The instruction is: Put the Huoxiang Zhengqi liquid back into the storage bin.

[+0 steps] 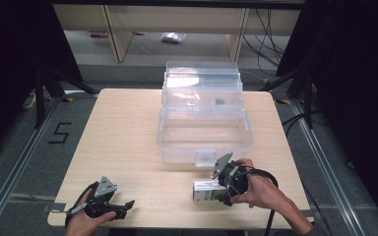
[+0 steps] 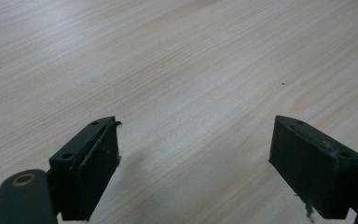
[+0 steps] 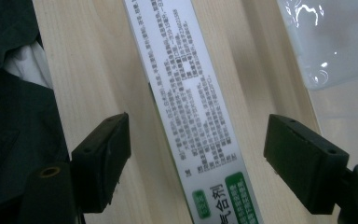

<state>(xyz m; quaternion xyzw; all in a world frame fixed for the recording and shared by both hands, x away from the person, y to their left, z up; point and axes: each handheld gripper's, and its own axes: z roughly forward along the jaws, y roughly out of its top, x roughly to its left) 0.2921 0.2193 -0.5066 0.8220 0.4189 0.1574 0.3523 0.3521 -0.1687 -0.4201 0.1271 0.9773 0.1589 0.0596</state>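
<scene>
A white and green carton [image 1: 205, 191] printed with small text lies on the wooden table [image 1: 128, 147] near the front edge, right of centre. My right gripper [image 1: 225, 192] hangs over its right end, open, with one jaw on each side of the carton [image 3: 191, 107] and not touching it. The right gripper [image 3: 196, 158] looks straight down on the carton's printed face. My left gripper [image 1: 127, 207] rests low at the front left corner, open, with bare wood between its jaws; its left gripper view [image 2: 196, 154] confirms nothing is held.
A clear plastic box [image 1: 204, 130] with its lid raised stands at the middle back of the table, its latch [image 1: 205, 157] facing the person. One corner of the box [image 3: 335, 42] lies just beside the carton. A dark sleeve [image 3: 14, 107] lies at the table's edge.
</scene>
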